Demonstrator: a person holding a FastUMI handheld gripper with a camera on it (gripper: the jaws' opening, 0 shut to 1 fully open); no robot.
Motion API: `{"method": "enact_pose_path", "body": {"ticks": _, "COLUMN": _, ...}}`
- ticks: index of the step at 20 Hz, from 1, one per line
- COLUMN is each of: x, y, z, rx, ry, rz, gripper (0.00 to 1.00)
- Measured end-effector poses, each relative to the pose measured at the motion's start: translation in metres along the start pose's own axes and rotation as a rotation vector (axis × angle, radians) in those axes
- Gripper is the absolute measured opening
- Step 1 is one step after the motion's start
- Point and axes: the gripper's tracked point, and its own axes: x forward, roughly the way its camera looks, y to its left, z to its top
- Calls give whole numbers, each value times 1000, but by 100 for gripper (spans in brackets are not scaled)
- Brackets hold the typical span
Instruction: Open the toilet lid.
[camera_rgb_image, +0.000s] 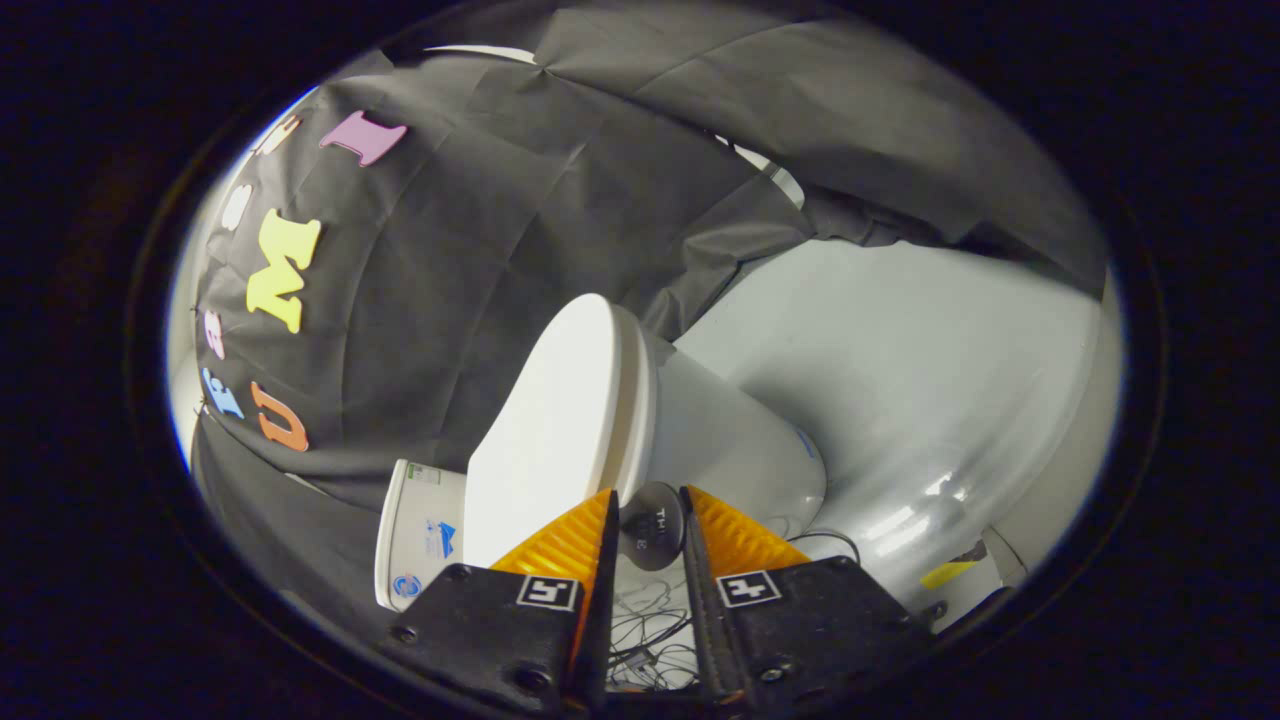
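A white toilet stands ahead of the fingers and looks tipped on its side because the view is rolled. Its lid (545, 430) lies flat down on the seat, and the bowl (730, 440) bulges out beneath it. My gripper (648, 500) is open by a narrow gap, with nothing pressed between the fingers. Its fingertips sit just short of the lid's front edge, not touching it. A small round grey disc (652, 535) shows in the gap between the fingers; I cannot tell how far beyond them it lies.
A white bucket-like bin (420, 530) stands beside the toilet against the black cloth wall (480, 230). Loose dark cables (650, 620) lie on the pale floor (900, 380) behind the fingers. A small yellow scrap (945, 573) lies on the floor past the bowl.
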Motion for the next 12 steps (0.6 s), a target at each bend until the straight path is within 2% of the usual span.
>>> {"method": "enact_pose_path", "body": {"ticks": 5, "x": 1, "y": 7, "z": 5, "rx": 89, "ry": -9, "rz": 58, "gripper": 15}}
{"method": "enact_pose_path", "body": {"ticks": 9, "x": -2, "y": 11, "z": 8, "rx": 52, "ry": -12, "rz": 50, "gripper": 7}}
{"method": "enact_pose_path", "body": {"ticks": 12, "x": -4, "y": 15, "z": 9, "rx": 53, "ry": -16, "rz": 37, "gripper": 6}}
